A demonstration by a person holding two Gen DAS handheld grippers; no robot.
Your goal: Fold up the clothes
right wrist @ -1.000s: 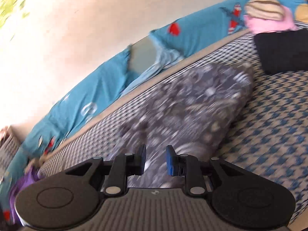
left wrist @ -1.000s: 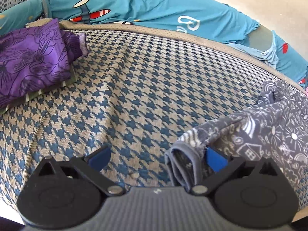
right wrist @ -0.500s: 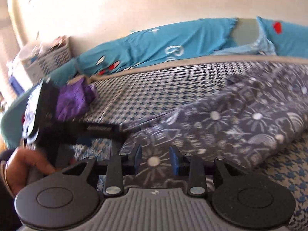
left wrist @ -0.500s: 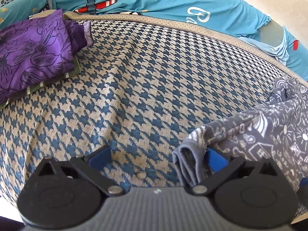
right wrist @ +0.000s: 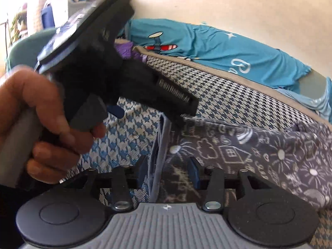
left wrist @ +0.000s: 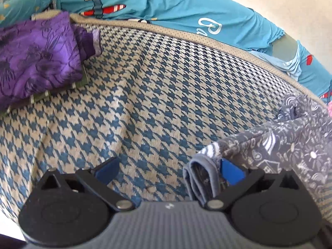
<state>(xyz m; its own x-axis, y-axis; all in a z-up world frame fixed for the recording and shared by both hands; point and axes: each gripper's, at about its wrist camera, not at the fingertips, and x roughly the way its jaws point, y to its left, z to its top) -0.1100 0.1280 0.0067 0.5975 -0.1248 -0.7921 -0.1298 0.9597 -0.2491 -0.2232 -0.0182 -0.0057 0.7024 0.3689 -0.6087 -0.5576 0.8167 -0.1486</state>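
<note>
A grey garment (left wrist: 286, 145) printed with white doodles of houses, clouds and starbursts is seen lying on a mattress (left wrist: 145, 95) covered in blue-and-beige houndstooth fabric, at the right of the left wrist view. The left gripper (left wrist: 168, 169) is spread wide, with its jaws far apart; the folded, banded edge of the grey garment is draped against the inner side of its right finger, while the left finger is poised over bare mattress, so nothing is clamped. In the right wrist view the right gripper (right wrist: 168, 171) is seen with its jaws parted, and a hanging edge of the grey garment (right wrist: 249, 151) is framed between the two blue pads without being pinched. In that same view the left gripper (right wrist: 116, 112) is shown from the side, held by a hand (right wrist: 39, 124) wrapped around its handle, its near end resting at the garment's edge. A folded purple garment (left wrist: 35, 62) with a dark floral print is stacked on a striped green piece at the far left of the mattress, well apart from the grey garment. A teal sheet (left wrist: 166, 12) printed with aeroplanes and stars is bunched along the far edge of the mattress, against a pale wall (right wrist: 228, 4).
</note>
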